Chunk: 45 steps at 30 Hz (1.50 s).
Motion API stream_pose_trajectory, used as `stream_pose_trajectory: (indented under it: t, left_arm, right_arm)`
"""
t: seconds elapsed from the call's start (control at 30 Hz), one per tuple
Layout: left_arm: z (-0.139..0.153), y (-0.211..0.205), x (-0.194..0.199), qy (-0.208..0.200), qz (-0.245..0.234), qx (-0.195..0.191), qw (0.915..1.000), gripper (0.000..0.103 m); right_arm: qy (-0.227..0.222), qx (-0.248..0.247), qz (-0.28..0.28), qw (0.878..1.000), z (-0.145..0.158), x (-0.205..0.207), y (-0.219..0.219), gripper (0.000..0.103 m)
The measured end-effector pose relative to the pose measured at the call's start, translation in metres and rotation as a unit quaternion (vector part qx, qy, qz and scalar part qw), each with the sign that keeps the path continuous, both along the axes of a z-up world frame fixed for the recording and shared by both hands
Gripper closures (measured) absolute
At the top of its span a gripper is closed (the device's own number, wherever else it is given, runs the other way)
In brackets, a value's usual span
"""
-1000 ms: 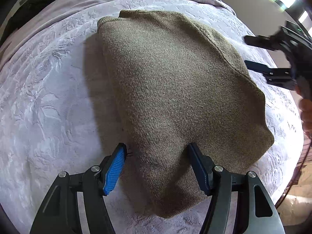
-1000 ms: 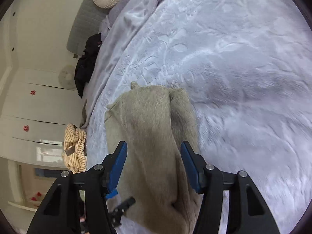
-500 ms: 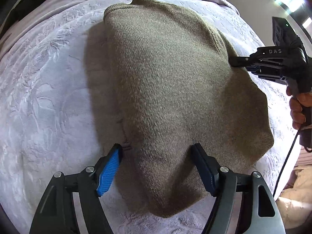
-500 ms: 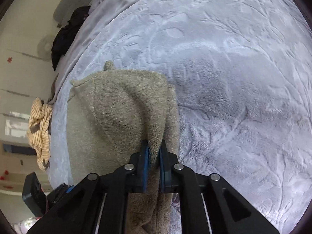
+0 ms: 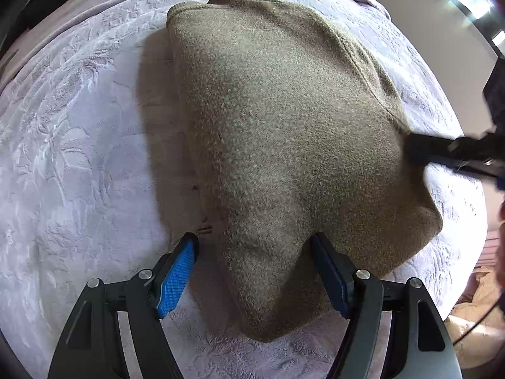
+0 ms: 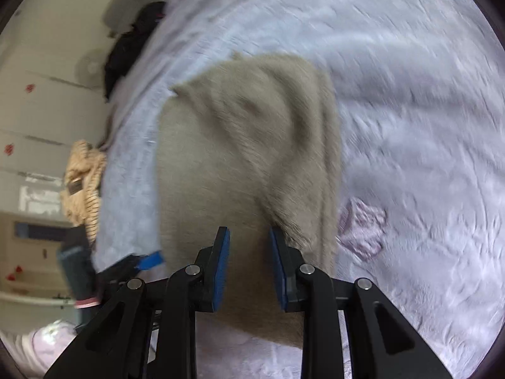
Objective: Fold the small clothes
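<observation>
On the pale embossed bedspread [image 5: 72,164] lies our olive-brown knit garment [image 5: 284,145], folded into a rough wedge that fills the middle of the left wrist view and narrows toward six o'clock.

Our left gripper [image 5: 255,271] points steeply down at that narrow end. Its jaws stand wide apart and straddle the near tip of the cloth: the blue pad [image 5: 176,278] at seven o'clock sits clear of the fabric over the bedspread, while the finger at five o'clock lies against or just over the garment's edge. We see no pinch there, so this gripper has hold of nothing.

Our right gripper [image 6: 249,265] is blurred. In its own view the jaws are a narrow way apart and opening, with the garment [image 6: 246,158] seen through the gap beyond them; the pads do not press on it, though a fold of the cloth falls just beside the finger toward one o'clock. From the left wrist view this same tool [image 5: 442,151] comes in from three o'clock, its dark tips at the garment's edge.

Around the bed, a dark bundle of clothing [image 6: 132,41] lies at eleven o'clock in the right wrist view, and a yellow striped garment [image 6: 83,183] sits at nine o'clock, beyond the bedspread's [image 6: 410,126] edge.
</observation>
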<state>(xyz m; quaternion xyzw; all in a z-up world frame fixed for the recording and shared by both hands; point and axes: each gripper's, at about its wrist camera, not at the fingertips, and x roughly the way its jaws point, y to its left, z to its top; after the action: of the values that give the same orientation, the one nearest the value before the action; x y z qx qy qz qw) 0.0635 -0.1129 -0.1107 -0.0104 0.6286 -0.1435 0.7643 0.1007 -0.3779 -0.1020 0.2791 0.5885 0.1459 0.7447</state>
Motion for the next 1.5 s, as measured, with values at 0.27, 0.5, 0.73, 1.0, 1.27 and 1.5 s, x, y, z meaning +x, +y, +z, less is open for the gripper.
stream_pose_trajectory:
  t: [0.27,0.5,0.73,1.0,1.27,1.5]
  left_arm:
    - [0.003,-0.004,-0.005,0.011,0.001,0.007,0.9999,0.028]
    - [0.003,-0.004,-0.005,0.017,0.003,0.009,0.9998,0.028]
    - [0.001,-0.002,-0.004,0.022,0.002,0.004,0.9998,0.028]
    - [-0.004,0.004,-0.003,0.025,0.005,0.021,0.9995,0.007]
    - [-0.016,0.016,0.001,0.061,0.026,-0.002,0.9978,0.006]
    - [-0.029,0.028,0.004,0.097,0.042,-0.040,0.9937,0.006]
  right_arm:
    - [0.010,0.017,-0.051,0.998,-0.011,-0.026,-0.017,0.084]
    - [0.025,0.005,-0.054,0.998,-0.008,-0.043,-0.016,0.078]
    - [0.020,0.014,-0.064,0.998,0.000,-0.059,-0.022,0.055]
    - [0.014,0.012,-0.056,0.998,0.006,-0.049,-0.024,0.045]
    - [0.005,0.009,-0.036,0.999,0.010,-0.036,-0.030,0.034]
    - [-0.001,0.005,-0.015,1.000,0.008,-0.022,-0.036,0.024]
